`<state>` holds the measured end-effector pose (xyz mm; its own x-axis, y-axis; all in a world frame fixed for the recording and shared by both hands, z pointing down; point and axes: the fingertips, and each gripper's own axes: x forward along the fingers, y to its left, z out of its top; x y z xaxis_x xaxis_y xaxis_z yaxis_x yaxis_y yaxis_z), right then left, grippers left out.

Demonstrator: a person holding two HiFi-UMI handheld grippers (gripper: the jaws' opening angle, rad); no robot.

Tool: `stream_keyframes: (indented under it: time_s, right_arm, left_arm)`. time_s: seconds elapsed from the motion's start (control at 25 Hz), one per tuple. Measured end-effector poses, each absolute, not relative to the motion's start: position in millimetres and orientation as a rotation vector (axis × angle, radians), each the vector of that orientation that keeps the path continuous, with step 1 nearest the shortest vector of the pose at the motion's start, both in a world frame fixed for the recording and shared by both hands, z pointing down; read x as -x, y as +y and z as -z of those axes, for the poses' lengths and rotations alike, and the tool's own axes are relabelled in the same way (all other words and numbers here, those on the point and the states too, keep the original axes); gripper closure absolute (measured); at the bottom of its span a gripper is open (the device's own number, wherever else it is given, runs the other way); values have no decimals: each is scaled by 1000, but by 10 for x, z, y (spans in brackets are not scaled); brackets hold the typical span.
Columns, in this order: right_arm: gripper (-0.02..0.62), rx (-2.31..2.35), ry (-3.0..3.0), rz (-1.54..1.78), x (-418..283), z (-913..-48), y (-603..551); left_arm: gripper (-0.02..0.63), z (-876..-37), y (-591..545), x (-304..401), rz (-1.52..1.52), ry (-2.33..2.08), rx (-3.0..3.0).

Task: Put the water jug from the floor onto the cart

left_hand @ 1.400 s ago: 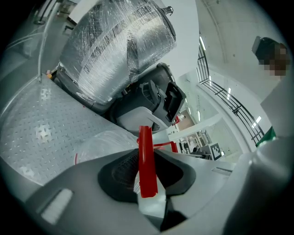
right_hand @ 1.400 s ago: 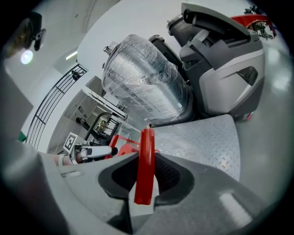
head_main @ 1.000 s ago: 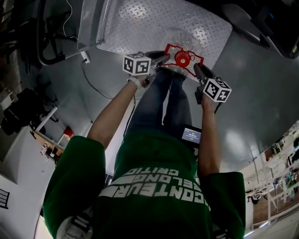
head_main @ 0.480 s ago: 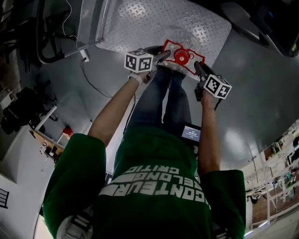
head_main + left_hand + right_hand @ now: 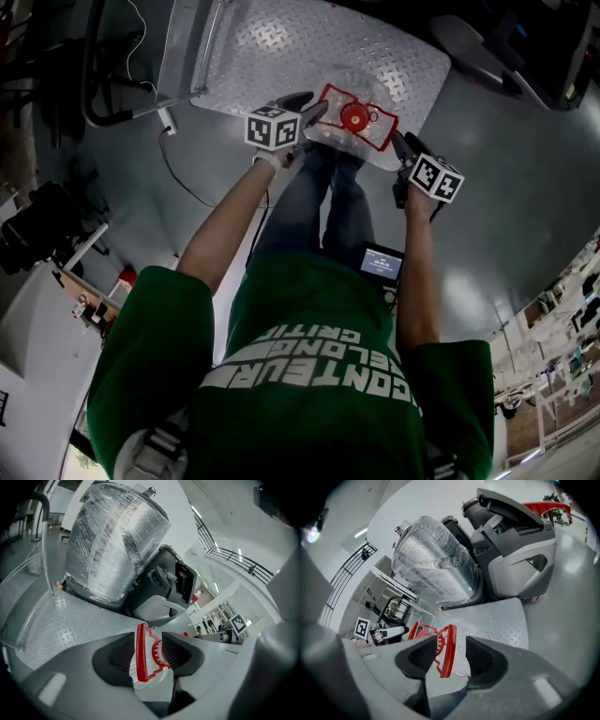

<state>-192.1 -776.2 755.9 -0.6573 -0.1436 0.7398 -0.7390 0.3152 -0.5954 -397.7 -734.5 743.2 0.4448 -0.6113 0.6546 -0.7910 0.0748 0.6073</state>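
Observation:
The water jug, clear with a red cap and a red handle frame, stands on the cart's diamond-plate deck near its front edge. My left gripper is at the handle's left end, and my right gripper at its right end. In the left gripper view the red handle stands between the pads of the left gripper, whose jaws have just been opening. In the right gripper view the handle sits in the gap of the right gripper, also just opening, with space beside it.
A large plastic-wrapped tank and a grey machine stand beyond the deck. The cart's push rail rises at the left. A cable lies on the grey floor. The person's legs stand right against the deck's front edge.
Both grippers' jaws have spread apart around the red handle. The right gripper has drawn back a little from the jug. The jug stays on the deck.

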Motion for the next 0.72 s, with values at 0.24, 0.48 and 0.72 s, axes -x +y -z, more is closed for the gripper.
stream_keyframes:
  time_s: [0.24,0.48,0.72]
  right_arm:
    - [423,-781,-2079,-1257,1845,-7123,-7826]
    - [428,-782,-2171,-1158,1736,-6652,-7882]
    - [520,-761,-2276,-935,1572,-6098,-7856]
  left_arm:
    - [465,-6974,-7327,4001,-153,-1303,-1676]
    - [529,-6434,-7296,3828,-61,-1307,-1769]
    - [606,-5944,-7072,3680,-41,-1304,-1871]
